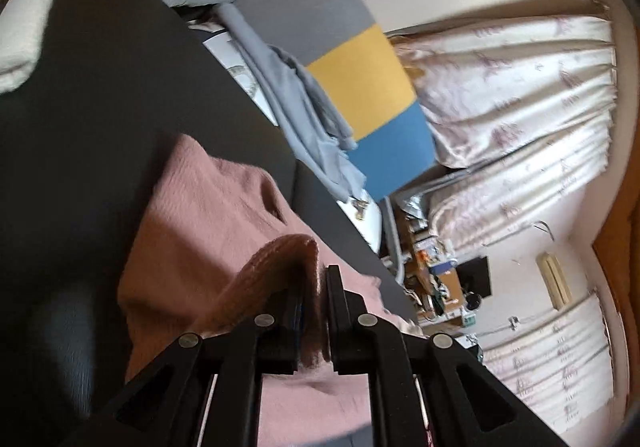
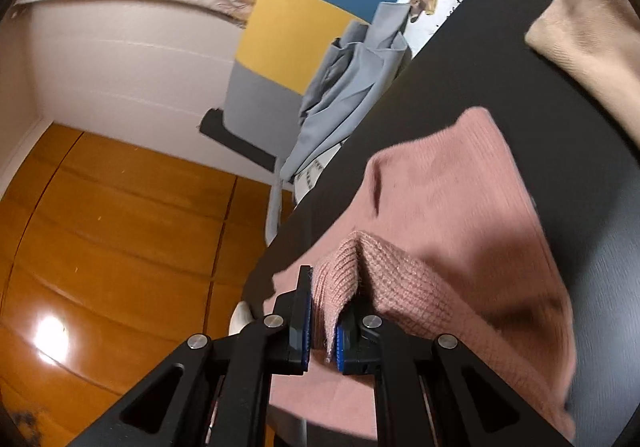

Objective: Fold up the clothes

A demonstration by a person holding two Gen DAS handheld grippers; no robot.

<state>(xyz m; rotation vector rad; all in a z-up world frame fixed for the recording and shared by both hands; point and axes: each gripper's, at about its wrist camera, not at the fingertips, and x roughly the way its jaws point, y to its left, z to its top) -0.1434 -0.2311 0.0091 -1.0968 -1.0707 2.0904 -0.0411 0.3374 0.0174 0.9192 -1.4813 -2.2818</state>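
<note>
A pink knitted garment (image 1: 208,215) lies on a black table (image 1: 92,95). My left gripper (image 1: 316,287) is shut on a ribbed edge of it, which bunches up between the black fingers. In the right wrist view the same pink garment (image 2: 452,207) spreads over the black table (image 2: 460,59), and my right gripper (image 2: 324,311) is shut on another ribbed edge, pinched between the blue pads. Both held edges stand lifted above the rest of the cloth. Both views are tilted.
A beige garment (image 2: 592,27) lies at the table's far corner, and a white cloth (image 1: 28,31) on its other end. A grey garment (image 2: 352,87) hangs beyond the table's edge before a grey, yellow and blue panel (image 1: 360,75). Wooden floor (image 2: 120,231), curtains (image 1: 520,87).
</note>
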